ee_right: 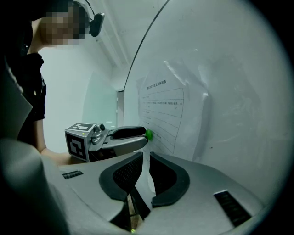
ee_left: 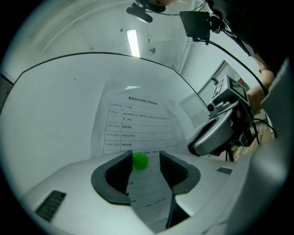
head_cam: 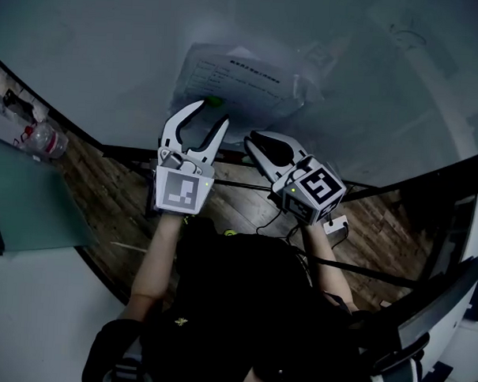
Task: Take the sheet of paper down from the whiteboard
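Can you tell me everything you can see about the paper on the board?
The paper is a white sheet printed with a heading and a table of lines, too small to read. It looks crinkled, maybe in a clear sleeve. It lies on the whiteboard, with a small green magnet on its lower part. Its bottom edge runs into the right gripper, between jaws that stand slightly apart.

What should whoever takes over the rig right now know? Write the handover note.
The left gripper is open, with the green magnet between its jaws, not clamped.
The right gripper is open, with an edge of the sheet in the gap between its jaws.
The sheet of paper is on the whiteboard, magnet on it.
Done: both grippers are at the sheet.
Left: pull the magnet off, grip the sheet, take it down.
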